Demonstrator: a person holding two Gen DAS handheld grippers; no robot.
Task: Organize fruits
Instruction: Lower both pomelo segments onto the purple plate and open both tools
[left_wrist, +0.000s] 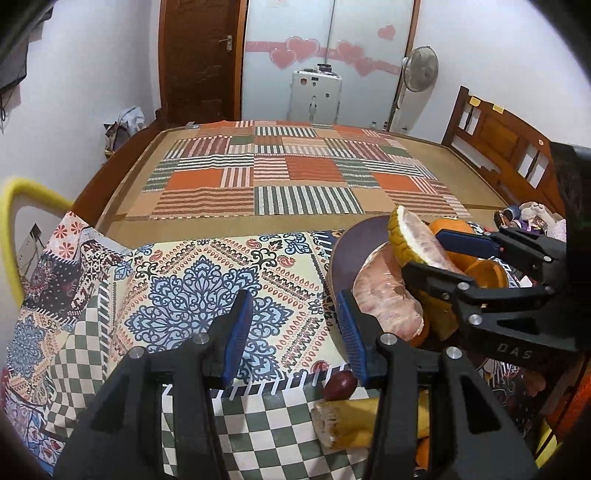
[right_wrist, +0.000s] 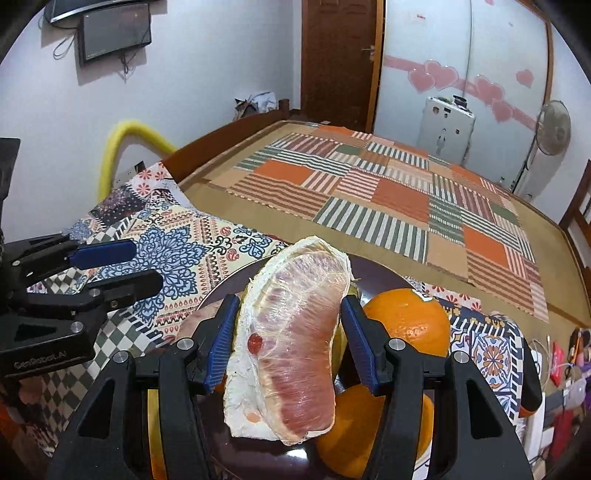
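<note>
My right gripper (right_wrist: 288, 332) is shut on a wrapped pomelo wedge (right_wrist: 291, 339) with pink flesh and yellow rind, held over a dark plate (right_wrist: 229, 291); it also shows in the left wrist view (left_wrist: 410, 236). Two oranges (right_wrist: 406, 321) sit on the plate beside it. A second pomelo wedge (left_wrist: 384, 295) lies on the plate (left_wrist: 343, 254). My left gripper (left_wrist: 295, 328) is open and empty above the patterned cloth, left of the plate. A dark red fruit (left_wrist: 340, 386) and a peeled banana (left_wrist: 347, 421) lie near its right finger.
The fruits rest on a patterned cloth (left_wrist: 192, 280) at the foot of a wooden bed with a striped patchwork mat (left_wrist: 295, 173). A yellow padded chair back (left_wrist: 22, 192) stands to the left. Clutter (right_wrist: 569, 354) lies to the right.
</note>
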